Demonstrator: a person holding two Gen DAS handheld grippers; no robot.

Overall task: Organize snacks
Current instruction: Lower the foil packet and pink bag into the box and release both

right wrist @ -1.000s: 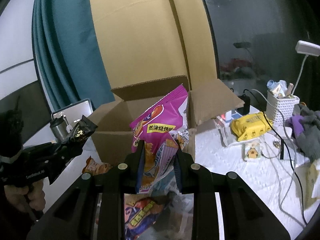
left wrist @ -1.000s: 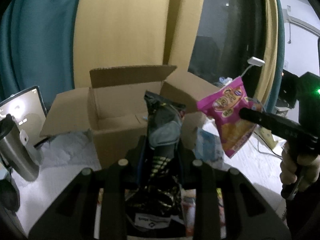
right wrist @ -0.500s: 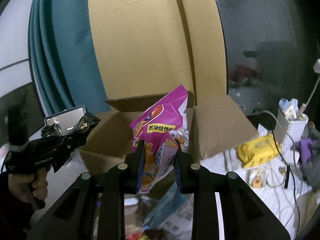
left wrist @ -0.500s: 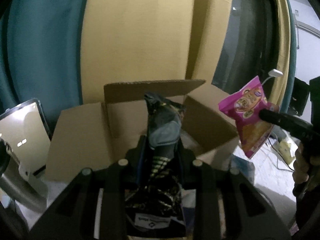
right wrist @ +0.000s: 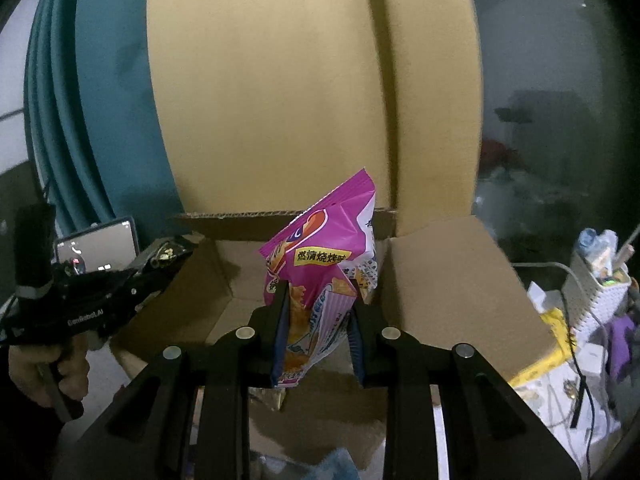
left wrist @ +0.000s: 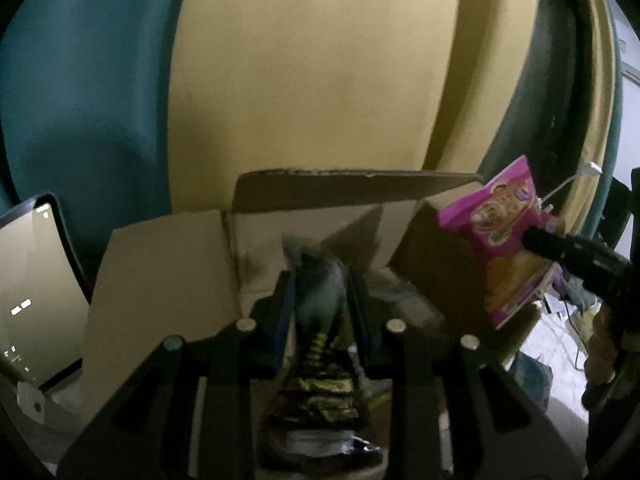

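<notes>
My left gripper [left wrist: 322,276] is shut on a black snack bag with gold print [left wrist: 320,340], held over the near edge of an open cardboard box [left wrist: 168,280]. My right gripper [right wrist: 318,292] is shut on a pink snack bag [right wrist: 324,256], held above the same box [right wrist: 452,280]. The pink bag also shows in the left wrist view [left wrist: 504,232] at the box's right flap. The left gripper with the black bag shows at the left of the right wrist view [right wrist: 160,256].
Yellow and teal curtains [right wrist: 260,100] hang behind the box. A lit tablet [left wrist: 28,288] stands left of it. At the right are a white basket of items [right wrist: 596,280], a yellow pack [right wrist: 556,320] and cables on the white table.
Both grippers have moved forward and closer to the box with their bags; the box opening now sits right under the two bags.
</notes>
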